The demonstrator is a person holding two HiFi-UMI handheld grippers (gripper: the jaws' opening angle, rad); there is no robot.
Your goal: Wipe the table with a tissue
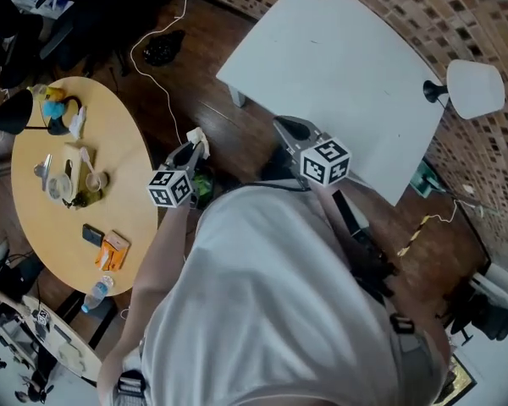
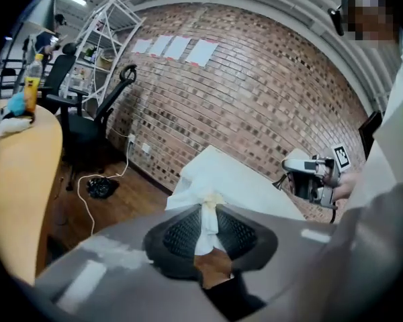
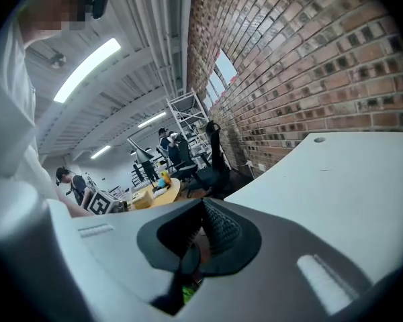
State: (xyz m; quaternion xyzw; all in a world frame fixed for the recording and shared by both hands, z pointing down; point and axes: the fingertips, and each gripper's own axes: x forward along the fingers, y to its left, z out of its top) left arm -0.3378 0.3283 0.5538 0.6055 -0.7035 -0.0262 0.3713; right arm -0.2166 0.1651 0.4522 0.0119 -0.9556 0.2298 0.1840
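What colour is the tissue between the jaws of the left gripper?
White. The tissue shows best in the left gripper view.

Even light, ceiling strip [image 3: 87,69] glare, fisheye edges v. dark.

I wear a pale grey shirt [image 1: 271,303] with a black strap [image 1: 364,256] at its right edge, and above it the left hand-held gripper [image 1: 190,149] and right hand-held gripper [image 1: 289,128] bear black-and-white marker cubes [image 1: 325,161].

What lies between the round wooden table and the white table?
Head view: wooden floor crossed by a white cable, with a dark bundle beside it.
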